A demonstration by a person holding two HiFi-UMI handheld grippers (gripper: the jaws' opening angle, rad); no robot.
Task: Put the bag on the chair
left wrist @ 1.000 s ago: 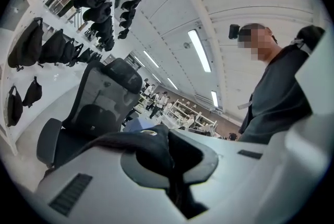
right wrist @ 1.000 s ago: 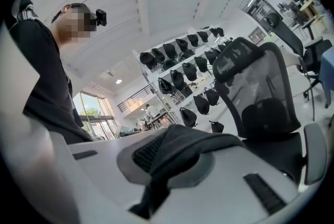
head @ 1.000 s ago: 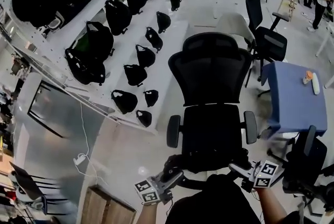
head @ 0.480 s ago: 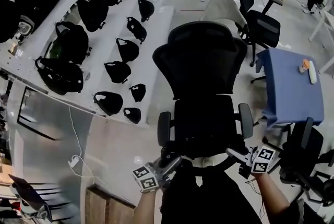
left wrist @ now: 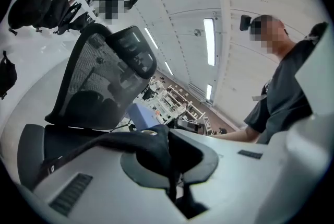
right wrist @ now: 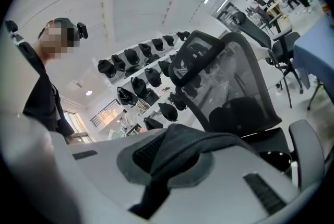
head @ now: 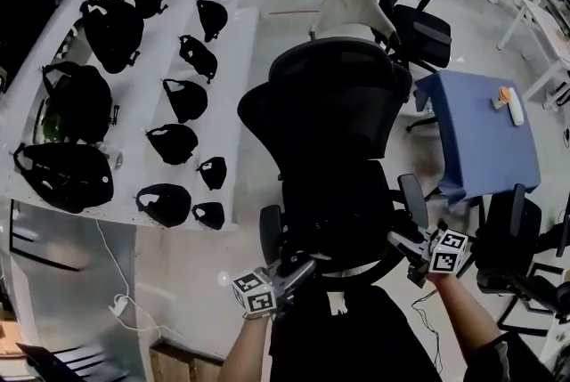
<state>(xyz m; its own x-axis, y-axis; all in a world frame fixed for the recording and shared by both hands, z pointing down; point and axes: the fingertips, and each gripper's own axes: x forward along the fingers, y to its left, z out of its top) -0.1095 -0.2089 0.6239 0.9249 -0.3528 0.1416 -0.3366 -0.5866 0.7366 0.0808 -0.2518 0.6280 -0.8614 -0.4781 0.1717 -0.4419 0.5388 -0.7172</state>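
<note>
A black mesh office chair (head: 331, 100) stands right in front of me, its seat (head: 343, 207) facing me. The black bag (head: 343, 340) hangs low against my body, just short of the seat's front edge. My left gripper (head: 297, 265) is shut on a black strap (left wrist: 156, 144) of the bag at its left side. At the bag's right side my right gripper (head: 398, 240) is shut on black strap fabric (right wrist: 193, 144). In the left gripper view the chair's back (left wrist: 99, 82) rises behind the jaws; the right gripper view shows the chair (right wrist: 229, 82) too.
Stepped white shelves (head: 134, 104) at the left carry several black bags. A blue-covered table (head: 485, 135) stands at the right with small items on it. A white chair (head: 352, 11) is behind the black one, another dark chair (head: 521, 251) at the lower right.
Both grippers and the bag have come closer to the chair's seat. The chair now sits lower and nearer in the head view, and the shelves have slid left.
</note>
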